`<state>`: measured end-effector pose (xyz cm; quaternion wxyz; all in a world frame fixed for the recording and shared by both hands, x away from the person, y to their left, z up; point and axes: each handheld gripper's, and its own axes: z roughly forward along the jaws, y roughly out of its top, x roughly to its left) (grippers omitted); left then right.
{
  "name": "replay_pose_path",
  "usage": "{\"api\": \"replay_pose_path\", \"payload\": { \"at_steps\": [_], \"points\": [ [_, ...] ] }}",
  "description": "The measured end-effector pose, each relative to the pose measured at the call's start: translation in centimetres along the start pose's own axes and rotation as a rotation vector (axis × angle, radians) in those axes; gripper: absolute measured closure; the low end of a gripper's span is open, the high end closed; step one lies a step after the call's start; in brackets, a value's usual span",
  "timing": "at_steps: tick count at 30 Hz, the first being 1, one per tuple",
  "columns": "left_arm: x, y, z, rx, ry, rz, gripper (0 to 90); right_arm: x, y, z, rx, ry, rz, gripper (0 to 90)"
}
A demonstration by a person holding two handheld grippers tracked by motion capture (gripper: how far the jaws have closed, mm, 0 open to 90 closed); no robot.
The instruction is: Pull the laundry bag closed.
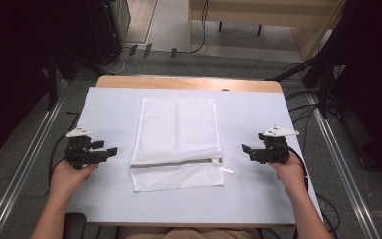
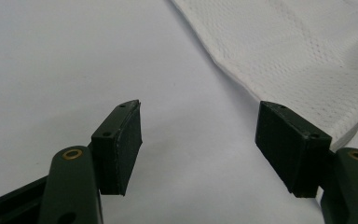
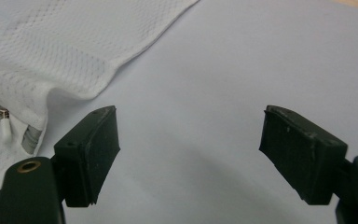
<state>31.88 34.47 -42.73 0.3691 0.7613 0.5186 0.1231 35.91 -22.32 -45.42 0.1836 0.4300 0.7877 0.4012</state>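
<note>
A white mesh bag (image 1: 178, 142) lies flat in the middle of the table, its grey zipper (image 1: 179, 163) running across near the front end, with a white pull tab (image 1: 227, 171) at the right. My left gripper (image 1: 107, 148) hovers just left of the bag's front corner, open and empty. In the left gripper view the jaws (image 2: 198, 135) stand wide over bare sheet, the mesh bag (image 2: 298, 46) beyond them to the right. My right gripper (image 1: 245, 149) sits right of the zipper end, open and empty. In the right gripper view (image 3: 189, 140) the bag (image 3: 65, 42) and zipper pull (image 3: 2, 114) lie at the left.
A pale sheet (image 1: 114, 104) covers the wooden table (image 1: 179, 82). Dark stands (image 1: 323, 74) and cables (image 1: 303, 112) flank the table, with metal floor rails (image 1: 25, 164) on both sides. Each gripper trails a cable.
</note>
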Motion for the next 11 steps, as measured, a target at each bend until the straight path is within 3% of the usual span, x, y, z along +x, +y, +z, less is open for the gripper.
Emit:
{"api": "replay_pose_path", "payload": {
  "at_steps": [11],
  "points": [
    [-0.07, -0.06, 0.19, 0.001, -0.002, -0.006, 30.4, 0.01, -0.04, 0.19, 0.011, 0.006, -0.002, 19.9]
  ]
}}
